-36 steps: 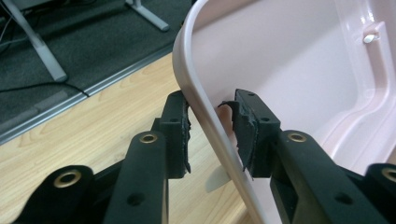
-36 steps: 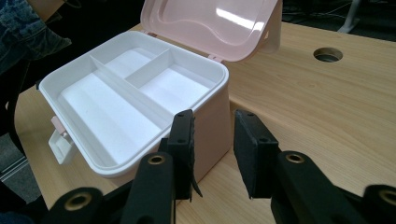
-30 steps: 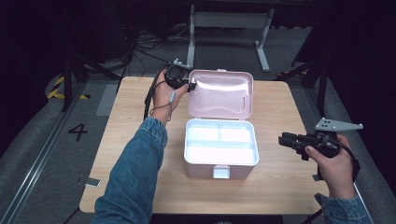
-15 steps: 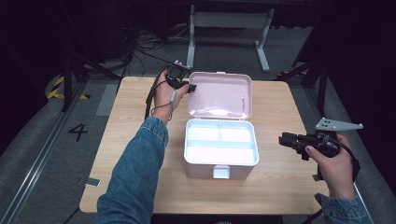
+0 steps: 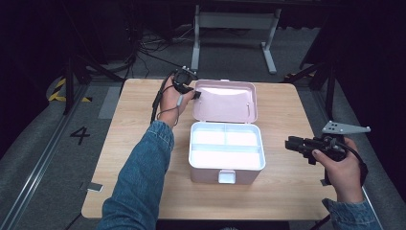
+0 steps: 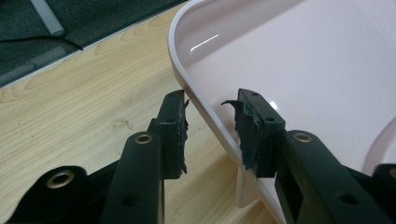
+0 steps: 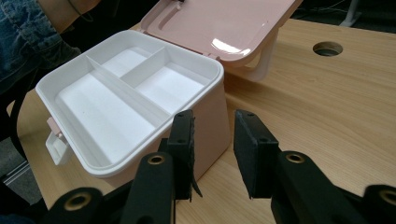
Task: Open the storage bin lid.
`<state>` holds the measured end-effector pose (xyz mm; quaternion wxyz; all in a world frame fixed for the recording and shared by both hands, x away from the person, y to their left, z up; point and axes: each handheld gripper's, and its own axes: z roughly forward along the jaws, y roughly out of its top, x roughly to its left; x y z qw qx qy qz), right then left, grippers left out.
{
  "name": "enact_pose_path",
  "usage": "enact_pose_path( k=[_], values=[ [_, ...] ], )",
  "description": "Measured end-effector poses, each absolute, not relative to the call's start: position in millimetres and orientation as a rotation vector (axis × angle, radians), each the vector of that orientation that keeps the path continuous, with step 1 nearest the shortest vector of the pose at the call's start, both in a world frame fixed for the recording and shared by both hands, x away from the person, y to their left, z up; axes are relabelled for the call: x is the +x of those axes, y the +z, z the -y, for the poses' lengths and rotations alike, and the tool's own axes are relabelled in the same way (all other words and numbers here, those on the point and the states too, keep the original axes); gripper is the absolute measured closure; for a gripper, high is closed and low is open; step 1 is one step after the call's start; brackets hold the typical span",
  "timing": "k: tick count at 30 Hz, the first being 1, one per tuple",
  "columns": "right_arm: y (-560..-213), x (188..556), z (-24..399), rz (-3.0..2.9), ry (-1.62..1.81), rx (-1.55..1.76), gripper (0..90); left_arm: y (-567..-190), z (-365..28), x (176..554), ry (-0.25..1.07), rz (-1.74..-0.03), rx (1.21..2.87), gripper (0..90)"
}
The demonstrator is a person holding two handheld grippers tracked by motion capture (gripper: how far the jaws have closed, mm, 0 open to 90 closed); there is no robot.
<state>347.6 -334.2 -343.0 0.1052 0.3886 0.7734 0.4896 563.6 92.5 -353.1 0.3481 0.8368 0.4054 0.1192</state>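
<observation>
The pink box (image 5: 227, 158) sits mid-counter (image 5: 124, 158), its lid (image 5: 225, 100) thrown back toward the far side, long edge running left to right. The left claw (image 5: 196, 94) is at the lid's far-left corner; in the left gripper view its jaws stand apart astride the lid's rim (image 6: 205, 112), not visibly pinching it. The right claw (image 5: 289, 143) hangs open and empty, well to the right of the box, pointing at its side wall (image 7: 212, 133).

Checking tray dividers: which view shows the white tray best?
Right gripper view: the tray sits close and angled, all three compartments and dividers clear. High view shows the tray whole but small and washed out. Left gripper view has the lid rim between open jaws.
</observation>
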Motion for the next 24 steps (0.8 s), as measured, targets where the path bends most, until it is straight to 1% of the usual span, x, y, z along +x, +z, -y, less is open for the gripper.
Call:
enact_pose_path(
  k=[9,16,24],
  values=[
    [-344,349,334,-2.282,1.445,1.15,69.1,-362,-93,566,0.284,-1.067,2.186,64.9],
    [-345,350,333,-2.287,1.442,1.153,68.8,-369,-93,568,0.251,-1.085,2.197,63.6],
    [-346,352,333,-2.287,1.444,1.163,68.4,-373,-93,569,0.253,-1.091,2.207,62.5]
  ],
)
